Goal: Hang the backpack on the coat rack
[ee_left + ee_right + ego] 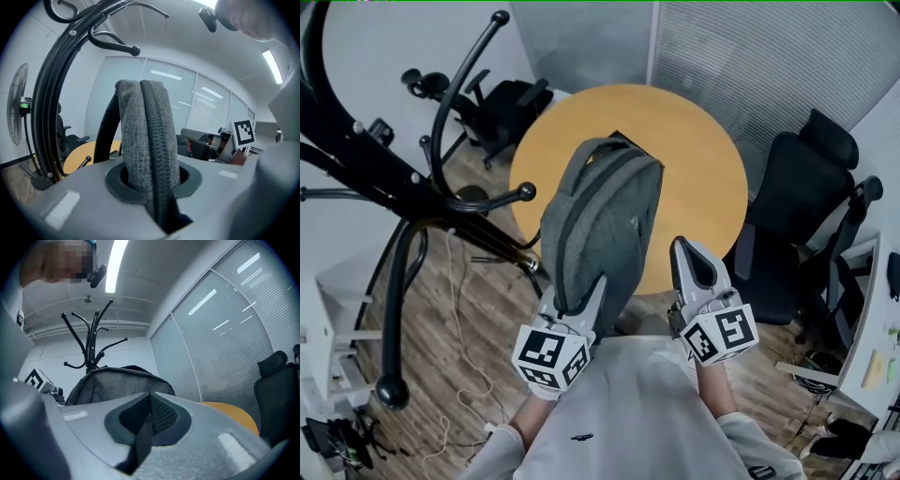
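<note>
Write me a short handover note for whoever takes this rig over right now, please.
Left gripper: shut on an edge of the grey backpack, holding it up over the round table.
Right gripper: shut, nothing seen in it, beside the backpack.
Coat rack: at the left, not touching the bag.
Done: backpack is off the table.
Left: carry it to the rack, hang it on a hook, release.

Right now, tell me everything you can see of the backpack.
The backpack is grey woven fabric with a dark zipper running along its curved edge and a black strap at its back. It is held in the air over the round wooden table by the left gripper, whose jaws clamp its zippered edge. The coat rack stands to its left, not touching it.
</note>
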`<state>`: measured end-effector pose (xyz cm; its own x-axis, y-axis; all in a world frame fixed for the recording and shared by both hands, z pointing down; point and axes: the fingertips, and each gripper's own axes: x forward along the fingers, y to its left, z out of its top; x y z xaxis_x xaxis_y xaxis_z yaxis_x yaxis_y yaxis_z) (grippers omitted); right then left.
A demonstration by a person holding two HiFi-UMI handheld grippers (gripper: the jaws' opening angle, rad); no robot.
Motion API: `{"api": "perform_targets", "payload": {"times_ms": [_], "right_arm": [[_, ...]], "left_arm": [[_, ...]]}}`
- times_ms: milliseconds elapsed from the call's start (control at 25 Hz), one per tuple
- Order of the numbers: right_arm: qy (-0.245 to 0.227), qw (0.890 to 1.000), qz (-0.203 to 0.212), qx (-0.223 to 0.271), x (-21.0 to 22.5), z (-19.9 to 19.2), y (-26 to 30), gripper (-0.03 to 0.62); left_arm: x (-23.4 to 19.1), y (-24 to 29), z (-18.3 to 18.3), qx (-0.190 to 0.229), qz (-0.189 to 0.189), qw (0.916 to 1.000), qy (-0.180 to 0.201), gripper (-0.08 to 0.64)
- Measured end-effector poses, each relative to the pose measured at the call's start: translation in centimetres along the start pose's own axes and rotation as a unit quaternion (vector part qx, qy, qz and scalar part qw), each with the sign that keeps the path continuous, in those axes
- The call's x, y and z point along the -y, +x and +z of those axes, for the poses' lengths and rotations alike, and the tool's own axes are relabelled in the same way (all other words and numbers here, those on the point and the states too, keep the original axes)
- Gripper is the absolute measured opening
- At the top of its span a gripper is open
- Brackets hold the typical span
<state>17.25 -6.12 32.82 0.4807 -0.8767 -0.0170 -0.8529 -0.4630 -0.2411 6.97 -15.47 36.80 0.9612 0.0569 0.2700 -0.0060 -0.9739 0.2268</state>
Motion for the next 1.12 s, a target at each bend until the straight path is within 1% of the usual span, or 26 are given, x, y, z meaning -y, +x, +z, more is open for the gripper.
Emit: {"api": "perform_targets", "payload": {"times_ms": [160, 360, 560, 840, 960, 1120], "right_arm": [[0.001, 1.0, 0.017, -0.011, 1.8, -0.1, 0.7, 0.002], [-0.005, 0.997, 0.072, -0.028, 3.0, 0.5, 3.0, 0.002], [0.0, 0.994, 0.101, -0.038, 5.3, 1.4, 5.0, 0.002], [0.001, 0.988, 0.146, -0.044, 8.7, 1.9, 7.0, 0.002], [0.007, 0.984, 0.173, -0.046, 9.7, 1.9, 8.2, 0.002], [0.009, 0.976, 0.211, -0.049, 9.8, 1.7, 9.7, 0.002]], "left_arm": [[0.6, 1.8, 0.1, 0.001, 0.008, 0.9999, -0.012, 0.109], [0.7, 3.9, 0.9, 0.013, 0.046, 0.9982, -0.036, 0.109], [0.7, 5.9, 2.2, 0.028, 0.082, 0.9948, -0.053, 0.109], [1.5, 8.5, 3.3, 0.049, 0.133, 0.9888, -0.049, 0.109], [2.0, 9.4, 3.7, 0.06, 0.158, 0.9845, -0.047, 0.107], [2.1, 9.8, 4.3, 0.078, 0.189, 0.9777, -0.045, 0.107]]}}
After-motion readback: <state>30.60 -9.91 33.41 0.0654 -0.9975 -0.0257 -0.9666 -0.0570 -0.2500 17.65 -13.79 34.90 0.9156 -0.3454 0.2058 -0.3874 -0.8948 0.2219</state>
